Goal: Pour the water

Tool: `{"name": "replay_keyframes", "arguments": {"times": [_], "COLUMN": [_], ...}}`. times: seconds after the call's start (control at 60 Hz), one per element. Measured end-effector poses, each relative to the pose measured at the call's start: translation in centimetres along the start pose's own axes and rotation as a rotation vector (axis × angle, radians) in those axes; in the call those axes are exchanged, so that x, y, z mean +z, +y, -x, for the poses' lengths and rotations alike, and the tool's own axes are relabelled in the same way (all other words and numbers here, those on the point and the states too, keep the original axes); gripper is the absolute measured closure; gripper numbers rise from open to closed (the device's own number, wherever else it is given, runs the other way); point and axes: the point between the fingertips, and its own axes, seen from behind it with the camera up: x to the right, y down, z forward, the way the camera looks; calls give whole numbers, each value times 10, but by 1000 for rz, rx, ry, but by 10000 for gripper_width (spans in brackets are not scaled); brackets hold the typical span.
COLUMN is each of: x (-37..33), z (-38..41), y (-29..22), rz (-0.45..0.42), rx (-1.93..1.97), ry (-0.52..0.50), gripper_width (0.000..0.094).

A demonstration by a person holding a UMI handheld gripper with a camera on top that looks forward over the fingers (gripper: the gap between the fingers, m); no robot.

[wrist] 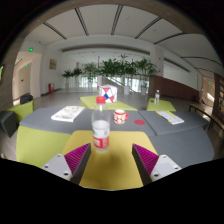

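Gripper [111, 160] — two pale grey fingers, magenta ridged pads [76, 155] inside

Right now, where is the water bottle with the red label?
In the gripper view, the water bottle stands upright on the table, just ahead of the open claw, left of the red cup.

No text readable: red label on clear plastic bottle [101, 131] too small to read, likewise the white papers [68, 113].
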Motion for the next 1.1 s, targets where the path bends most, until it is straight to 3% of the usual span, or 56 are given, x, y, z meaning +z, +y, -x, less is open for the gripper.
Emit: {"name": "replay_keyframes", "arguments": {"times": [0.267,0.4,0.483,0.55,0.633,0.75,0.933,1.1], "x": [104,150,160,167,167,170,166,159], "z": [47,41,43,41,45,46,50,75], "y": [-35,-31,-25,-28,-30,-32,-43,-88], "rz": [-55,-53,-49,-82,-104,-125,-152,-228], "rx": [12,22,36,23,22,9,-23,-5], "ry": [-4,31,38,50,42,29,15,-59], "gripper_width": [107,185,253,414,449,569,624,625]}}
